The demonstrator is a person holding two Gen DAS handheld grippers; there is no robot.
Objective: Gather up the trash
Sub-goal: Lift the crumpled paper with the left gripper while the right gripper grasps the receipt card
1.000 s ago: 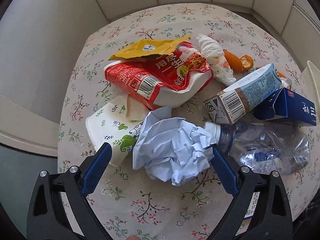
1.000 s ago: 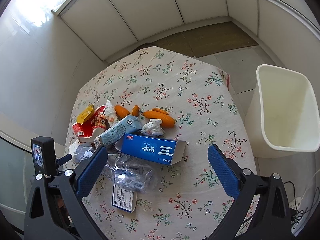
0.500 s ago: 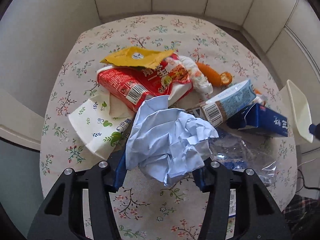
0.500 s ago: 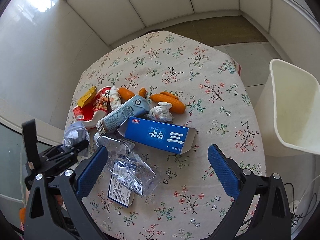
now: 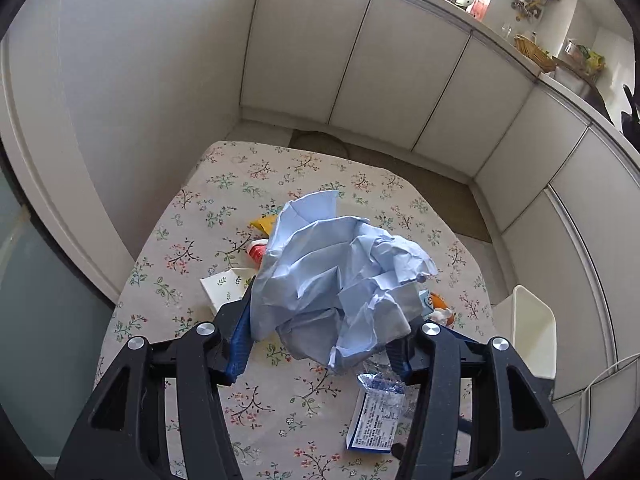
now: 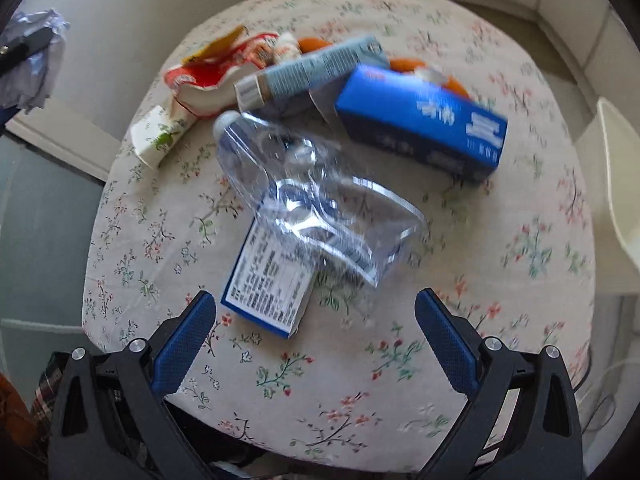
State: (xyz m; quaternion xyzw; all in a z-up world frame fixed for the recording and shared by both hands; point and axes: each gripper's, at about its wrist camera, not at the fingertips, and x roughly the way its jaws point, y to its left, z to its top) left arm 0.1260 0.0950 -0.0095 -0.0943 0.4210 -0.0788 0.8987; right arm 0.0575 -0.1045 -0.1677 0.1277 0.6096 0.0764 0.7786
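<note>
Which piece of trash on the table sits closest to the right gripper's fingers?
The small blue-edged printed carton, lying flat under the crushed clear bottle. It lies just ahead of the right gripper; the big blue box and the rest lie farther back.

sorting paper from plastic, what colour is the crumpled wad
Pale blue crumpled paper; clearest in the left wrist view.

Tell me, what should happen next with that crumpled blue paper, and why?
Probably carry it over to the white bin beside the table and let go there. The left tool grips the crumpled blue paper clear above the table, so it only needs moving across to the open bin.
</note>
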